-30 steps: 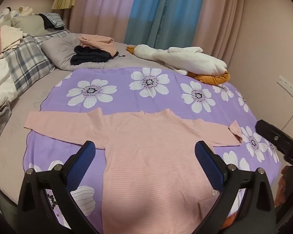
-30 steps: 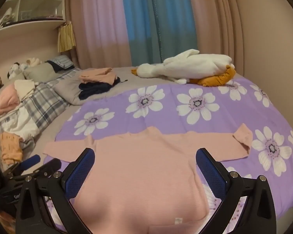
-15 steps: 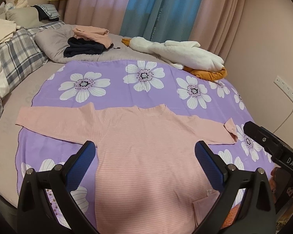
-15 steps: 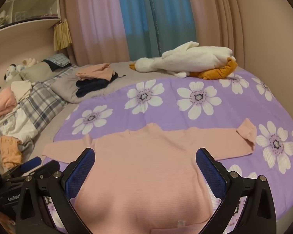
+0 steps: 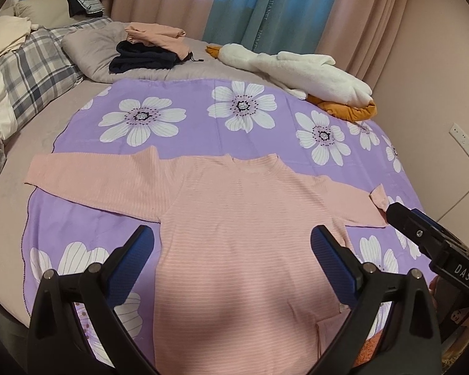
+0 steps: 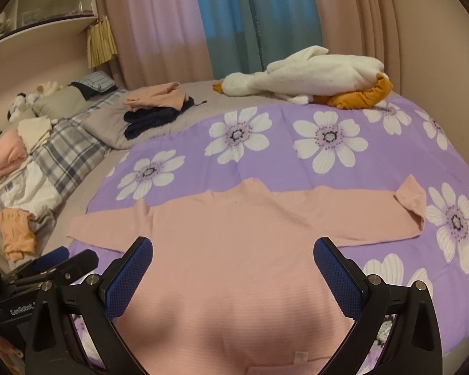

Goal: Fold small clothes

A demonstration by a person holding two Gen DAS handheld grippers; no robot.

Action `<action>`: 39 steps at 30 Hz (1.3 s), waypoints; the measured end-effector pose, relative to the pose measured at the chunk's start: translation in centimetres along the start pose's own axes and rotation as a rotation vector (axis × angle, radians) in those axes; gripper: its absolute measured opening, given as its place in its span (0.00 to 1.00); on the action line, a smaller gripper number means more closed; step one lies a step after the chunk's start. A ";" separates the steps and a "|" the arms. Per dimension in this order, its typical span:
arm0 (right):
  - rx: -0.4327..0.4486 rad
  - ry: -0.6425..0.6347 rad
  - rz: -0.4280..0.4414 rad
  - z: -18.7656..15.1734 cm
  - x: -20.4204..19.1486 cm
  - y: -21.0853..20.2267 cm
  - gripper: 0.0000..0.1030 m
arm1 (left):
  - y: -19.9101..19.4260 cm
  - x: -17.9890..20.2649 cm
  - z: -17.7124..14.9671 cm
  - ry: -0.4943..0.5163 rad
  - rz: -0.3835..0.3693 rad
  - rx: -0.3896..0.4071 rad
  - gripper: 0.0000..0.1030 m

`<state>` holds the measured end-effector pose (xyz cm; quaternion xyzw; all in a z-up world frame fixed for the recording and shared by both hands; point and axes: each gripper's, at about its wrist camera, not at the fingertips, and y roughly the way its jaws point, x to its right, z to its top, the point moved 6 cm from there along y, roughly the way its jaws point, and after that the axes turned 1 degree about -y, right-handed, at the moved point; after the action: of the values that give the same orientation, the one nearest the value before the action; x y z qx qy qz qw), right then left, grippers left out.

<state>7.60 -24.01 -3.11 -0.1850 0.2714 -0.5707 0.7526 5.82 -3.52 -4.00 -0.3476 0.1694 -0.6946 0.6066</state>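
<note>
A pink striped long-sleeved top [image 5: 244, 234] lies flat on the purple flowered sheet [image 5: 187, 137], sleeves spread to both sides, the right cuff folded back. It also shows in the right wrist view [image 6: 234, 250]. My left gripper [image 5: 233, 250] is open and empty, hovering above the top's lower body. My right gripper [image 6: 233, 262] is open and empty, above the same part of the top. The right gripper's black body shows at the right edge of the left wrist view [image 5: 434, 247].
A white plush goose [image 5: 297, 68] lies at the far edge of the bed. Folded pink and dark clothes [image 5: 150, 47] sit on a grey pillow. A plaid blanket [image 5: 31, 72] and loose clothes [image 6: 15, 231] lie to the left. A wall with a socket [image 5: 466, 147] stands at the right.
Both grippers have shifted slightly over the bed, so the top sits a little further from the left camera. The top has not moved. Both jaws stay open.
</note>
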 end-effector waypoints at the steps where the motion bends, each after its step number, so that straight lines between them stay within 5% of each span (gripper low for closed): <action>1: 0.000 -0.002 0.002 -0.1 -0.1 0.1 1.00 | 0.1 -0.1 0.0 -0.001 0.001 -0.001 0.97; 39: -0.027 0.013 0.024 -0.7 -0.4 1.2 0.98 | 0.8 -1.0 -0.6 -0.014 0.016 -0.029 0.92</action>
<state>7.99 -23.26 -4.24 -0.1883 0.2864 -0.5591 0.7549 5.99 -2.83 -5.28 -0.3597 0.1778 -0.6846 0.6085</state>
